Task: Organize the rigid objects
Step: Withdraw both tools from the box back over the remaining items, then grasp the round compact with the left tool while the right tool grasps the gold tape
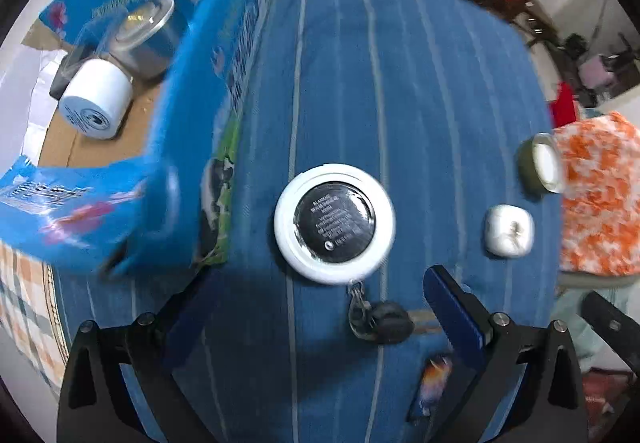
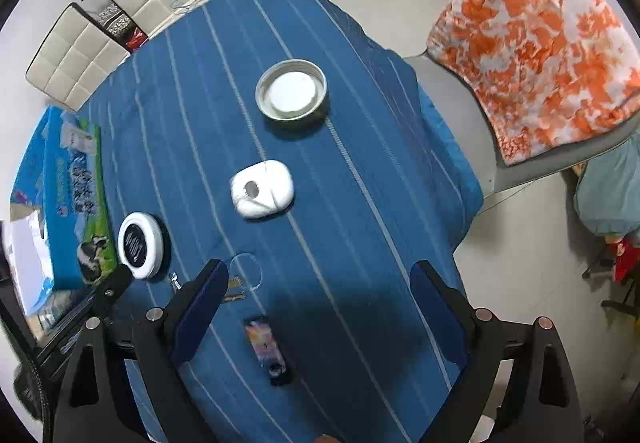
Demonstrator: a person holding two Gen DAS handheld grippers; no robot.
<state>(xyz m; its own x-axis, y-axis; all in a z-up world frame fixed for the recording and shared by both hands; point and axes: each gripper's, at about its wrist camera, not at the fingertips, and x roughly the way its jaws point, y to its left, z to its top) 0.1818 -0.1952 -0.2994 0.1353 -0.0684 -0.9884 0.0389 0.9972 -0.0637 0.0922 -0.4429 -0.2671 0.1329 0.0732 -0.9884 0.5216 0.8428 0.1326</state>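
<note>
Blue-padded left gripper (image 1: pixel 320 323) aimed straight down, jaws spread, nothing between; round white compact (image 1: pixel 335 225) just beyond its tips, key fob (image 1: pixel 380 319) beside. Right gripper (image 2: pixel 320 315) likewise down, jaws wide and empty, above small patterned lighter (image 2: pixel 266 347). White earbud case (image 2: pixel 262 189) and shallow tin (image 2: pixel 292 95) farther along blue striped counter (image 2: pixel 360 203). Blue carton (image 1: pixel 192 115) at counter edge, holding white jar (image 1: pixel 96 99). Orange-white draped chair (image 2: pixel 536 47) alongside.

left gripper (image 1: pixel 320 327): points down, fingers spread, nothing held | right gripper (image 2: pixel 320 323): points down, fingers spread, nothing held
</note>
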